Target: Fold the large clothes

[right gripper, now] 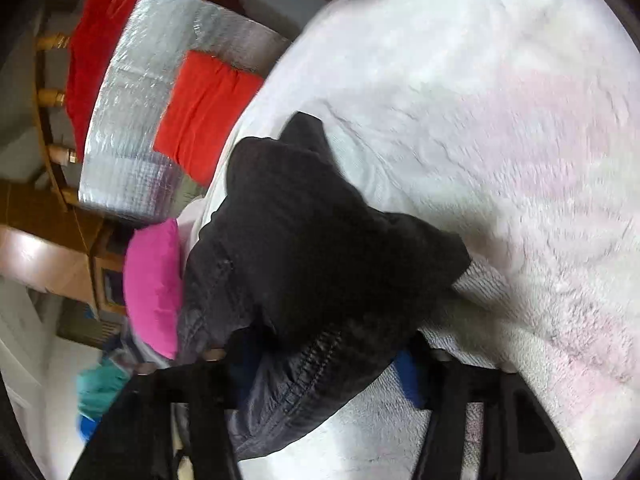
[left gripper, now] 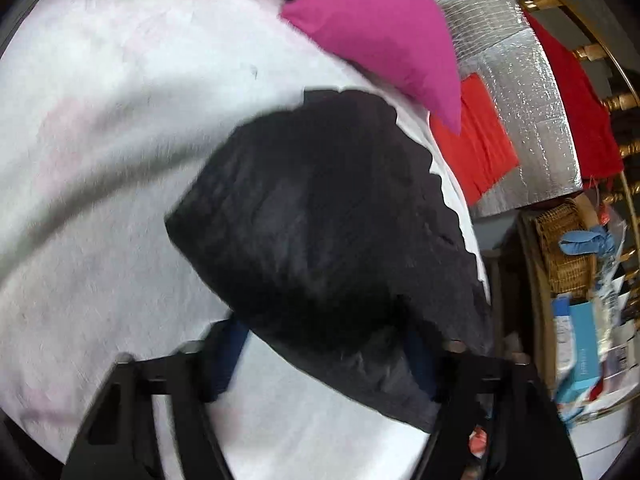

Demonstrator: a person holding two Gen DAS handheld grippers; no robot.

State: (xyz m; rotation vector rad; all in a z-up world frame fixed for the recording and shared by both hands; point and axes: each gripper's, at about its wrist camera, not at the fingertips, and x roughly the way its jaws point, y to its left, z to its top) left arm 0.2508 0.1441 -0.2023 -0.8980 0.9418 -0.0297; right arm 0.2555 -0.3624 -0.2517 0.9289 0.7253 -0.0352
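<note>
A bulky black quilted garment (left gripper: 320,208) lies bunched on a white fluffy blanket (left gripper: 120,120). Its near end runs down between the fingers of my left gripper (left gripper: 324,348), which is shut on the thick fabric; the blue pads (left gripper: 228,344) show at either side. In the right wrist view the same black garment (right gripper: 312,220) rises in a peaked heap, and a stitched seam of it fills the gap of my right gripper (right gripper: 320,368), which is shut on it, with a blue pad (right gripper: 408,376) against its edge. Both views are motion-blurred.
A pink pillow (left gripper: 380,28) lies at the blanket's edge (right gripper: 500,120) beside the garment. Beyond it are a red cloth (left gripper: 476,140) on a silver foil sheet (left gripper: 532,100), a dark red cloth (left gripper: 576,100) on a wooden rail, and a wicker basket (left gripper: 564,248) with clutter.
</note>
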